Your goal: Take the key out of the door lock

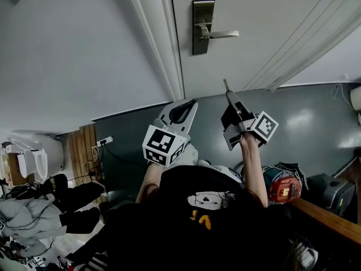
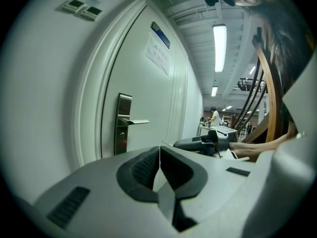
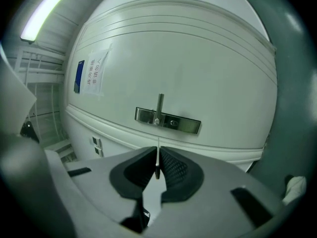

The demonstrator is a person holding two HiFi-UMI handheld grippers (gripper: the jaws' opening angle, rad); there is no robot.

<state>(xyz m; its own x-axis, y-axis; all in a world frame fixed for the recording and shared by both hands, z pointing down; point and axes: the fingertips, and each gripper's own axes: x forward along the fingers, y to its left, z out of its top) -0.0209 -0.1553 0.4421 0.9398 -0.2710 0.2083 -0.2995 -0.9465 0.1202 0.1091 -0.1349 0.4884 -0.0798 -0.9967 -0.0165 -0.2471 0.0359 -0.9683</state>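
The right gripper [image 3: 157, 152] pinches the key [image 3: 157, 171] in its jaws, clear of the door lock [image 3: 171, 122]. The left gripper [image 2: 160, 151] has its jaws together, empty. The door notice [image 3: 95, 76] is illegible.

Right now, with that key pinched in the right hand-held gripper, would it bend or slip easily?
Probably stiff: the key looks like thin metal and stands straight from the right hand-held gripper. Likely light, being so slim. It might slip or twist, as the ribbed pads pinch only its flat sides.

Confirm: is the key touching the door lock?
Apart. Head view shows the key held by the right gripper, well clear of the door lock.
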